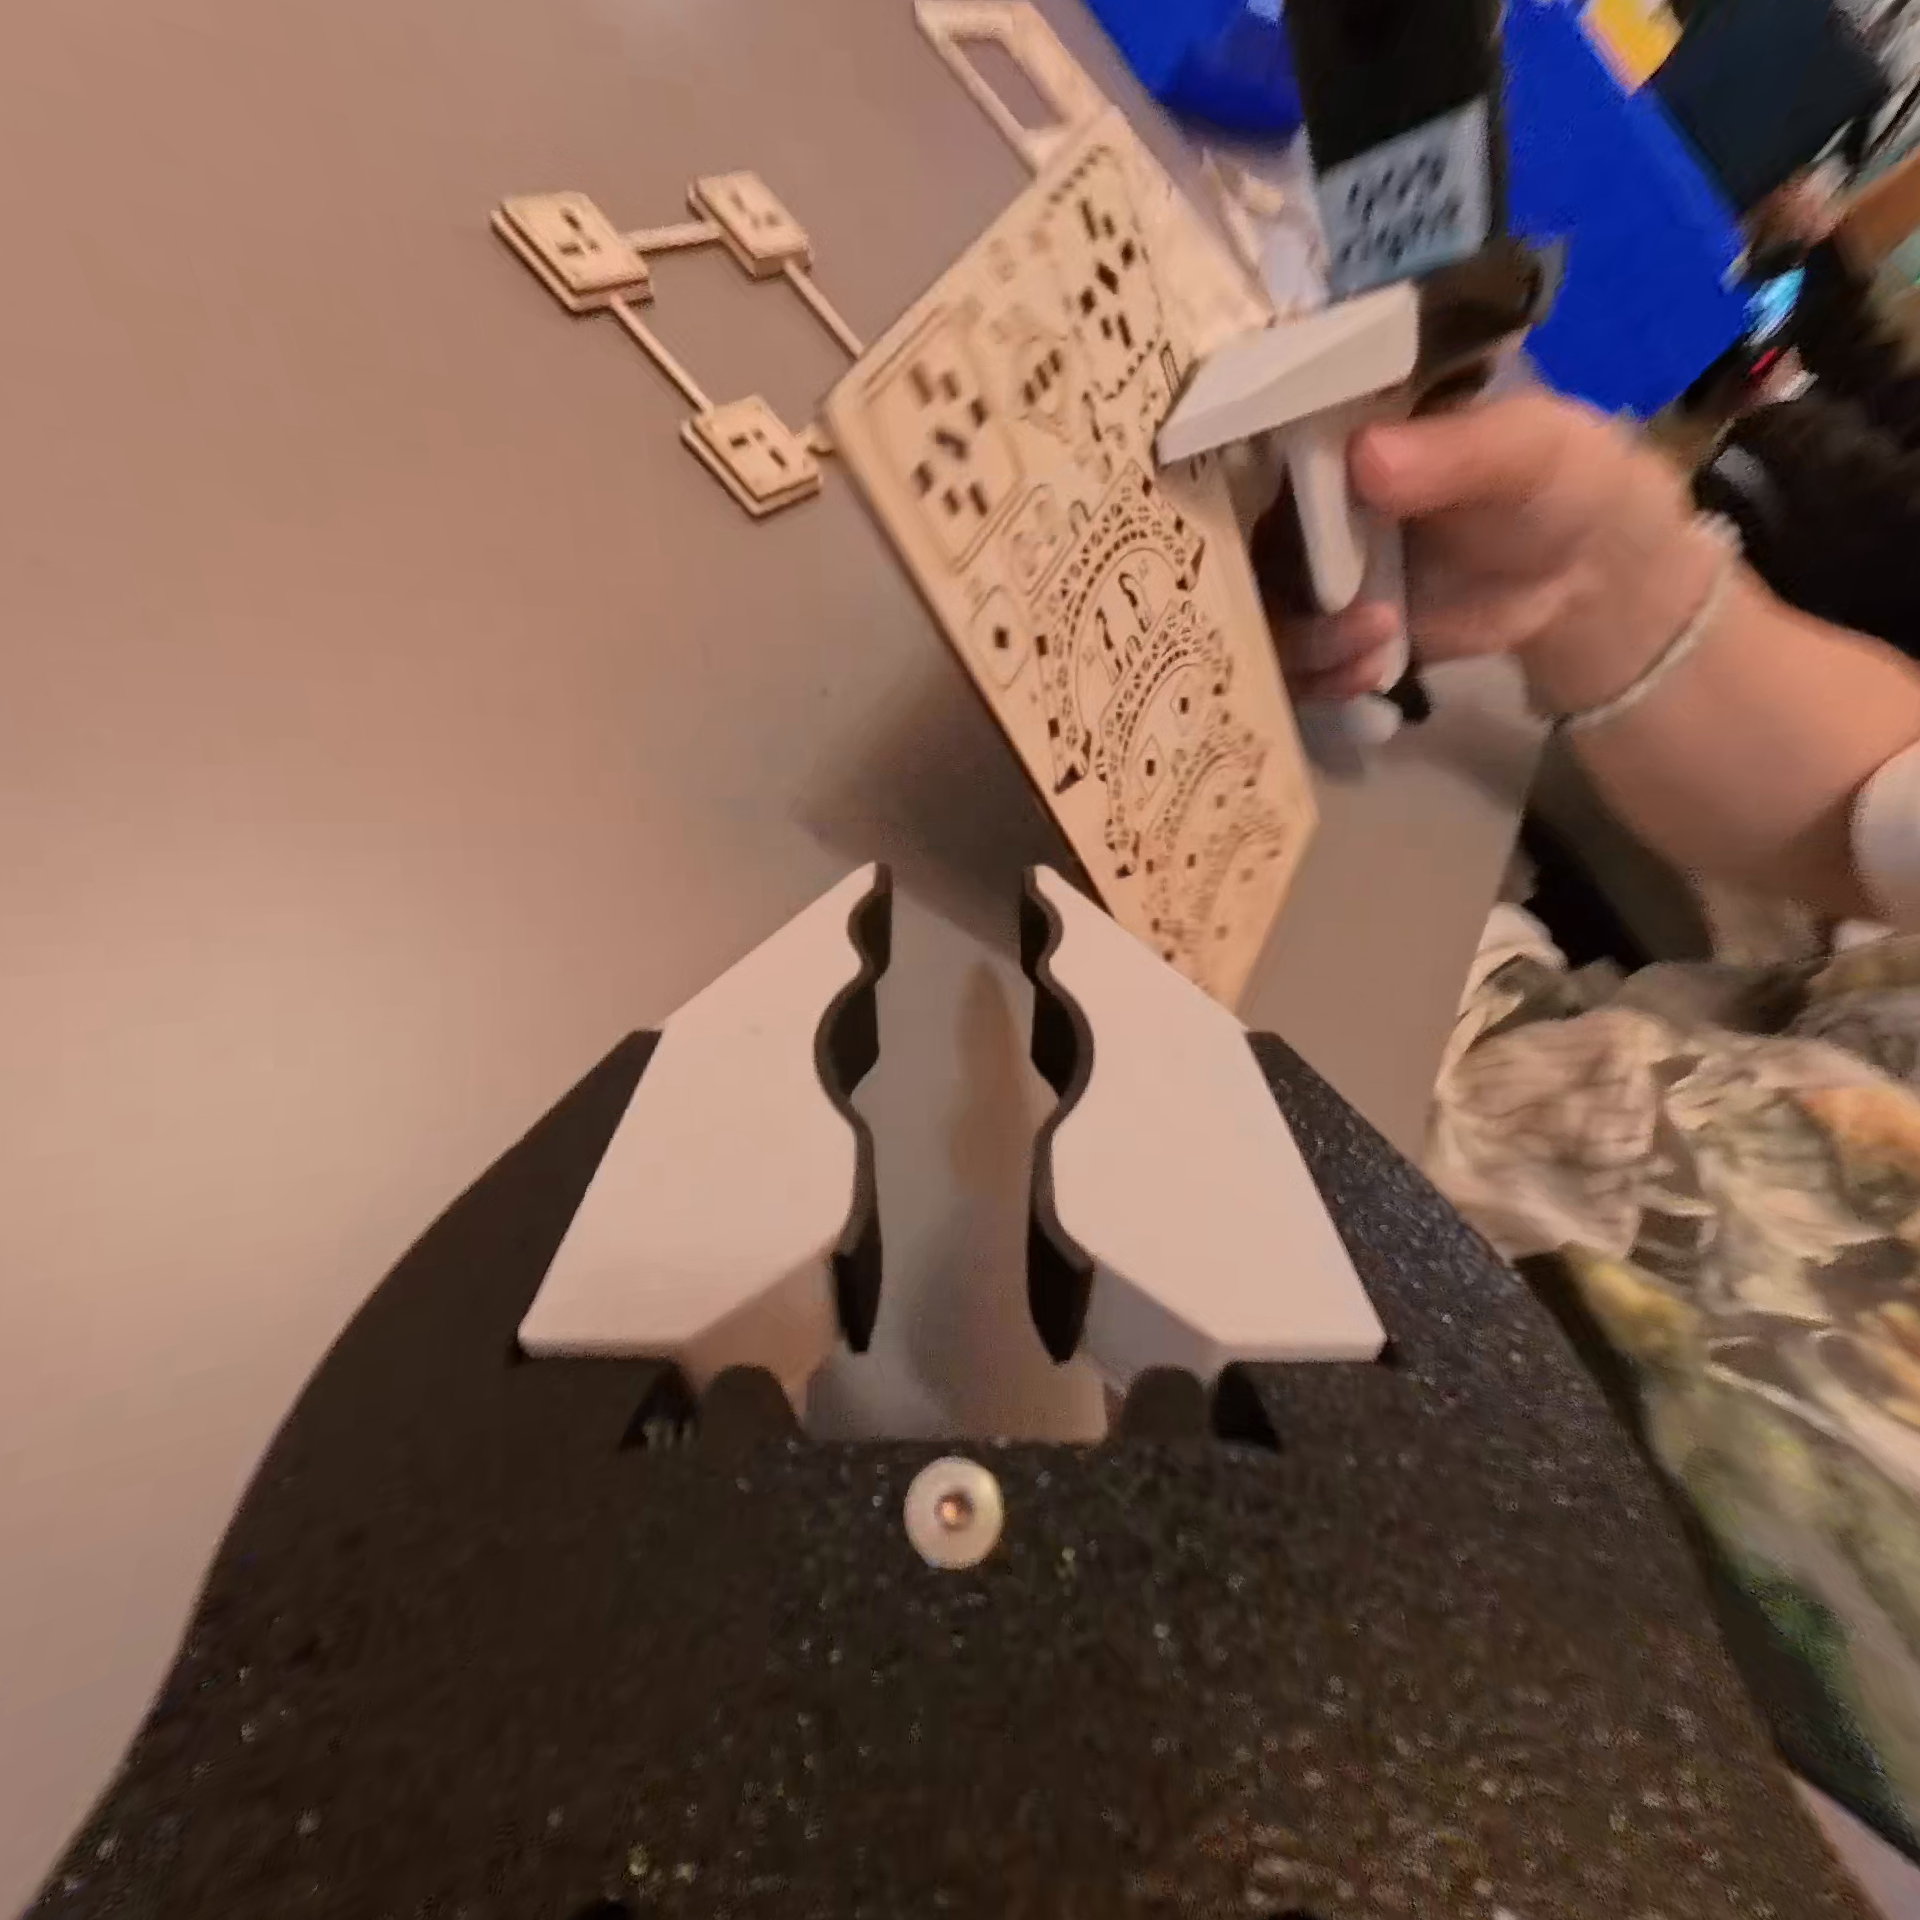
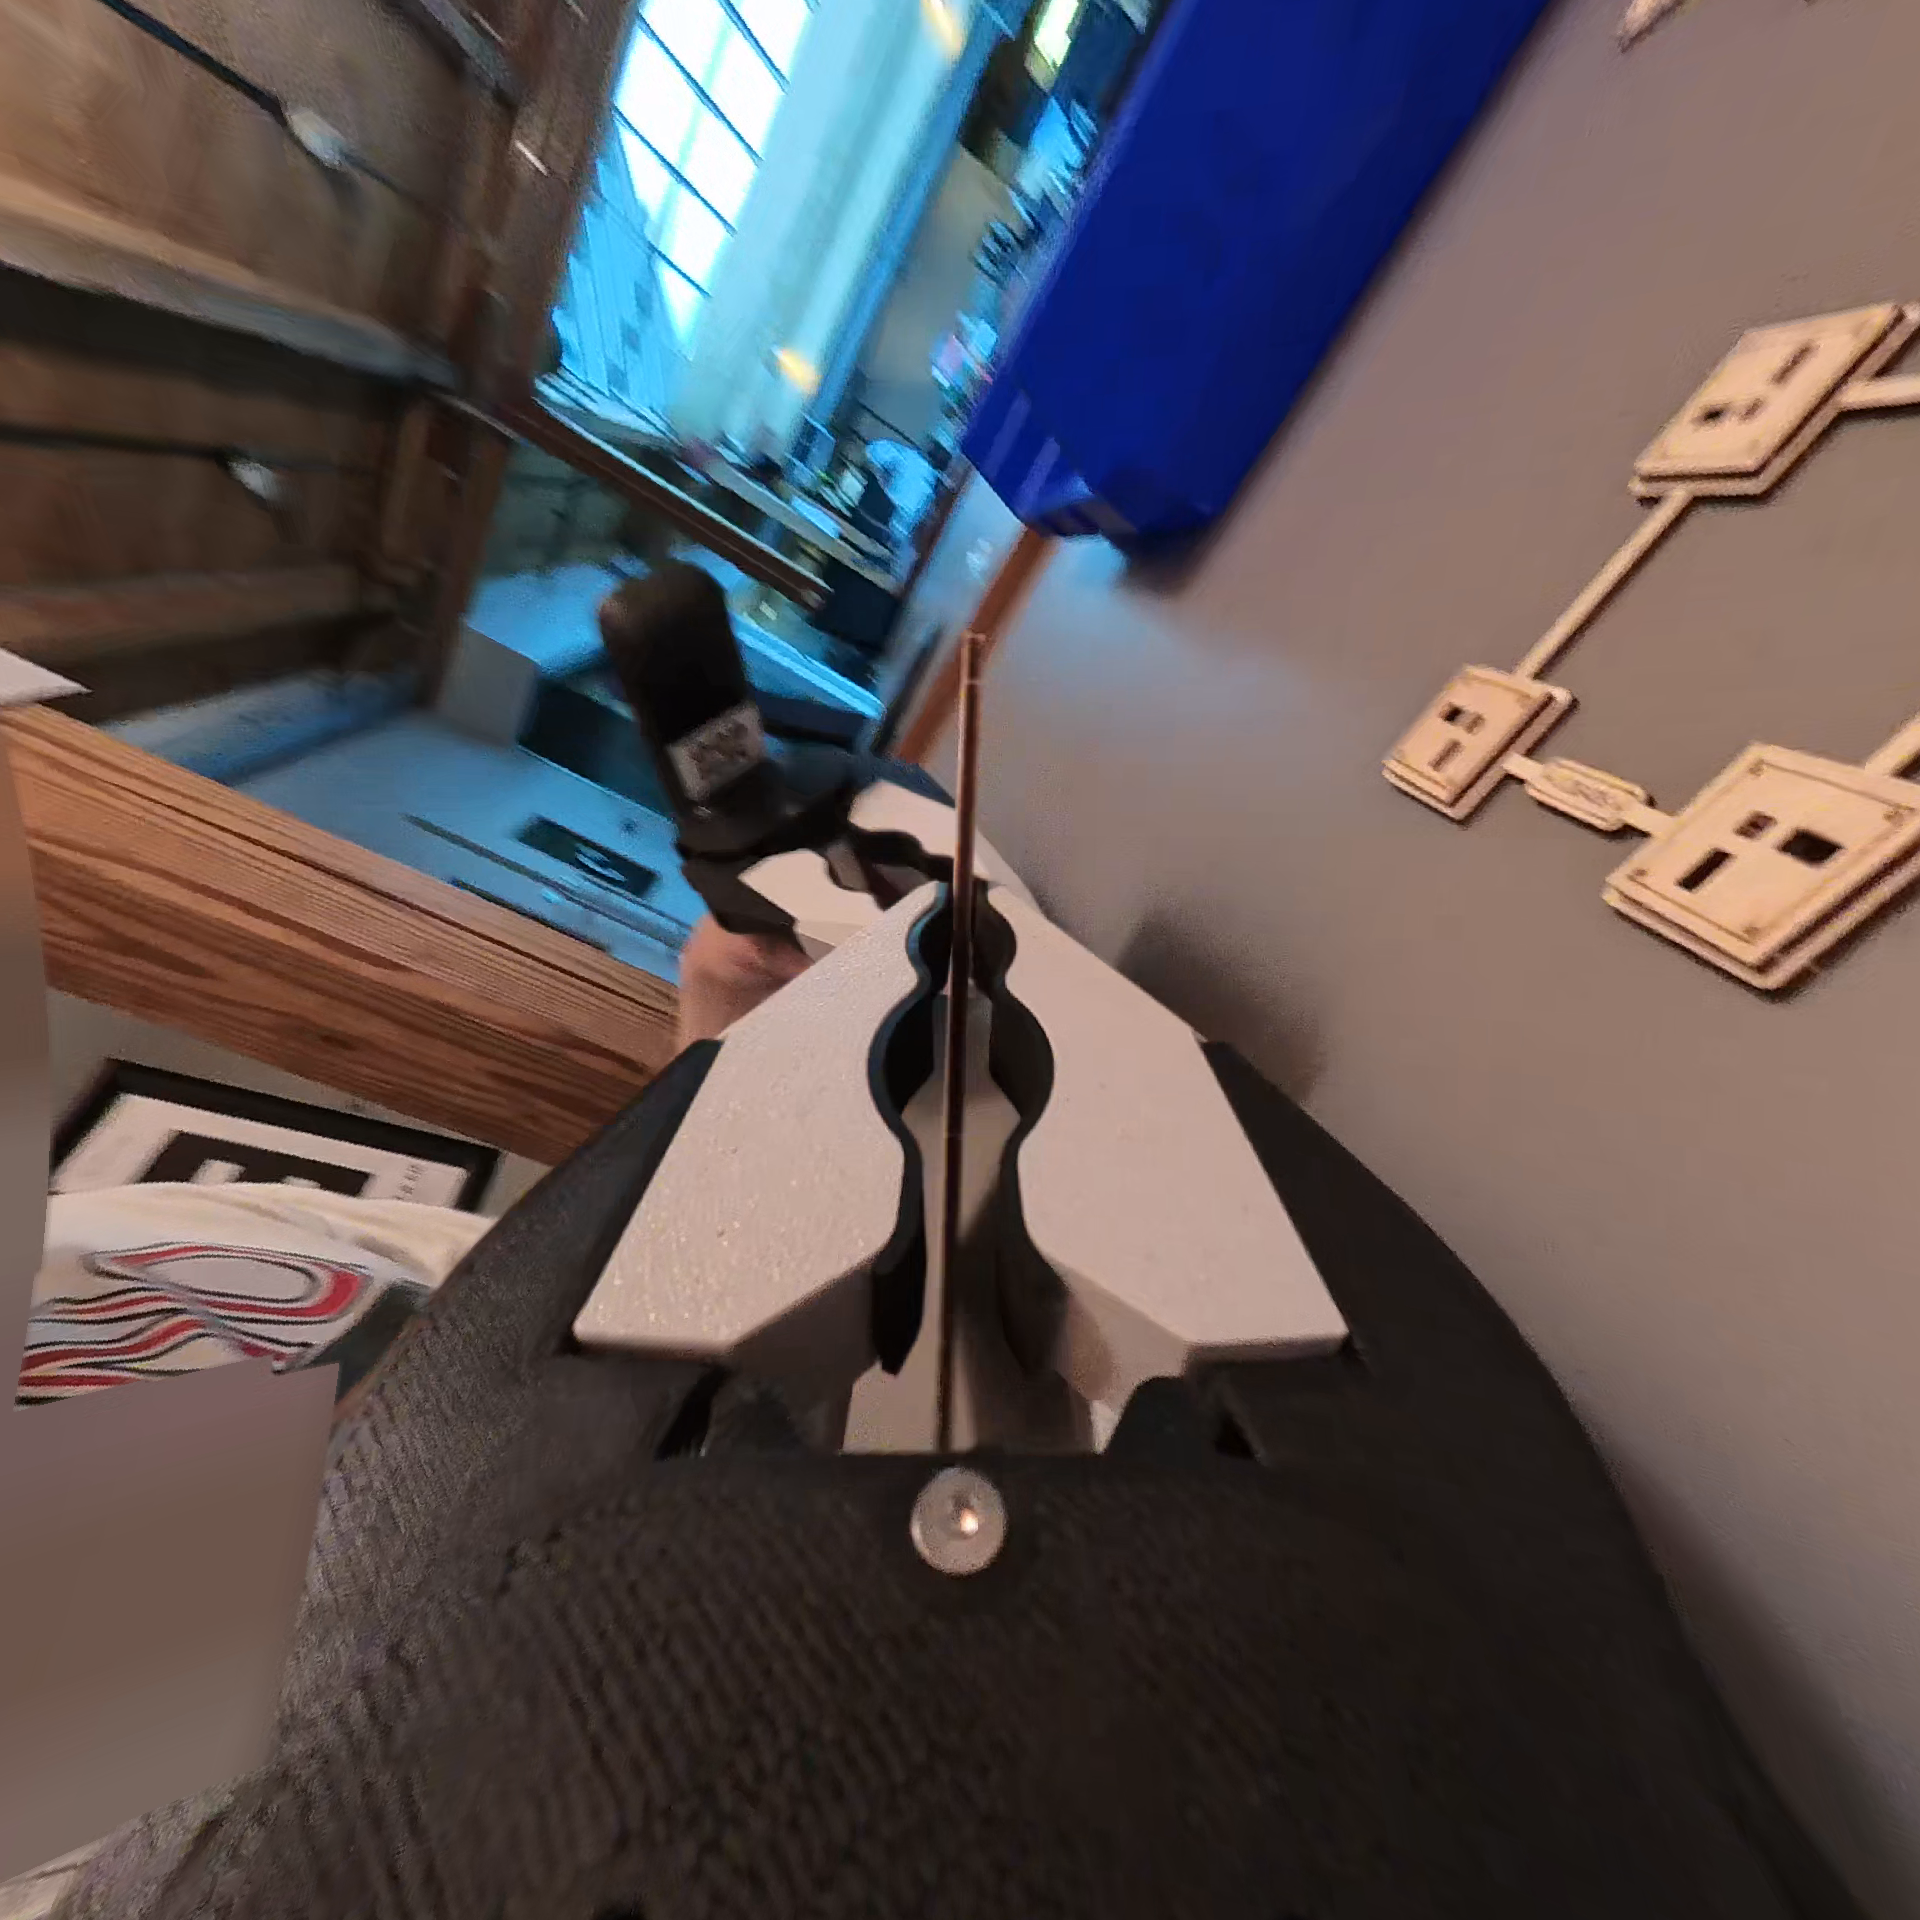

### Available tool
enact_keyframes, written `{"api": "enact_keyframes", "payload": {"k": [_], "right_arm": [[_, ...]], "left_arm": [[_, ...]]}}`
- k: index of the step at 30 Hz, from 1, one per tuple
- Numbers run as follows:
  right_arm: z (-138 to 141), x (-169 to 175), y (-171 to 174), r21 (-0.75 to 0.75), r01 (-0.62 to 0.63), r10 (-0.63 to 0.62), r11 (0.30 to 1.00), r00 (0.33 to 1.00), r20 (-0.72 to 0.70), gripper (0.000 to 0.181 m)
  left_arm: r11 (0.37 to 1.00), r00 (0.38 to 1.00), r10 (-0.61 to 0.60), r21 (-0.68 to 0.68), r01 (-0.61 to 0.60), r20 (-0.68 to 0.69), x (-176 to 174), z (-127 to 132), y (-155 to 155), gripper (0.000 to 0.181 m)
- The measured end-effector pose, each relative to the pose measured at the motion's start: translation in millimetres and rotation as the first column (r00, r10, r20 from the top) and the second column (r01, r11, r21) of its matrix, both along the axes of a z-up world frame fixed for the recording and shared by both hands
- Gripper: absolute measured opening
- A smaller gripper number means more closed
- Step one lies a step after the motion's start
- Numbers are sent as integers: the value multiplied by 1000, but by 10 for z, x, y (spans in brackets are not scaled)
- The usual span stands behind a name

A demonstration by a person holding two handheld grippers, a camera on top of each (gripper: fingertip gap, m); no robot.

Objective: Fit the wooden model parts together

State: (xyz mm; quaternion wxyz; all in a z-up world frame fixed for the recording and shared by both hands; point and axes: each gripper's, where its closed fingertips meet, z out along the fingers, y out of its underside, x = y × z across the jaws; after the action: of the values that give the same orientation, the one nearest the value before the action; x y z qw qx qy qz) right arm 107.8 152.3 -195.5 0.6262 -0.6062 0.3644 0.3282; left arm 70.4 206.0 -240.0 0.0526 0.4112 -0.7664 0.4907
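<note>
A thin laser-cut wooden sheet [image 1: 1091,623] with engraved parts is held tilted above the grey table [image 1: 364,779]. My right gripper [image 1: 1174,436] is shut on its upper edge. In the right wrist view the sheet [image 2: 971,727] shows edge-on between the shut fingers of my right gripper [image 2: 961,914]. A wooden base frame [image 1: 571,249] of square pads joined by struts lies flat on the table, left of the sheet; it also shows in the right wrist view [image 2: 1745,831]. My left gripper [image 1: 956,904] is open and empty, just below the sheet's lower corner.
Another pale wooden piece [image 1: 997,73] lies at the table's far edge. A blue bin [image 2: 1195,312] stands beyond the table. A person's hand [image 1: 1507,540] and a patterned sleeve [image 1: 1714,1195] are at the right. My left gripper shows farther off [image 2: 831,862]. There is about 8 cm between the tips of the two grippers.
</note>
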Motion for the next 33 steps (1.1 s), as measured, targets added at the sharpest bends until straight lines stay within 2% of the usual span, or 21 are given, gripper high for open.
{"api": "enact_keyframes", "payload": {"k": [1,5,9,12,14,16,20,23,27,29,31,32,33], "right_arm": [[66,19,-20,49,14,-14,999,1000,-4,0],[209,23,-69,133,27,-33,991,999,40,0],[317,-53,-72,189,17,-30,982,997,66,1],[320,-83,-90,182,16,-33,983,995,89,1],[338,-89,-134,190,18,-37,982,995,93,1],[307,-101,-171,172,16,-33,985,995,99,6],[226,-45,-313,136,33,-48,990,993,109,21],[204,-116,-387,110,-31,14,993,988,153,20],[-3,-251,-356,-72,-152,164,986,963,213,16],[6,-297,-324,-82,-188,203,979,949,241,13],[-17,-301,-300,-89,-209,224,974,949,222,1],[-41,-284,-292,-92,-213,227,973,954,196,1],[-83,-254,-285,-105,-209,224,972,961,163,1]], "left_arm": [[998,1000,6,-57,-7,-8,5,69,-13,22],[969,999,-53,-241,51,-2,-67,330,-150,21],[968,995,-92,-233,97,30,-82,344,-283,23],[956,990,-115,-263,133,82,-94,423,-399,8],[957,988,-113,-255,136,101,-83,421,-428,6],[951,986,-137,-266,158,94,-109,422,-462,0],[947,991,-129,-289,137,46,-48,413,-474,0],[933,985,-171,-320,165,8,-40,407,-481,0],[904,972,-234,-372,209,-21,-3,437,-523,0],[895,968,-247,-393,212,-39,50,443,-549,0],[880,965,-262,-420,223,-37,87,465,-567,0],[884,967,-253,-417,212,-44,128,448,-556,2],[895,971,-236,-401,197,-49,181,417,-531,11]]}}
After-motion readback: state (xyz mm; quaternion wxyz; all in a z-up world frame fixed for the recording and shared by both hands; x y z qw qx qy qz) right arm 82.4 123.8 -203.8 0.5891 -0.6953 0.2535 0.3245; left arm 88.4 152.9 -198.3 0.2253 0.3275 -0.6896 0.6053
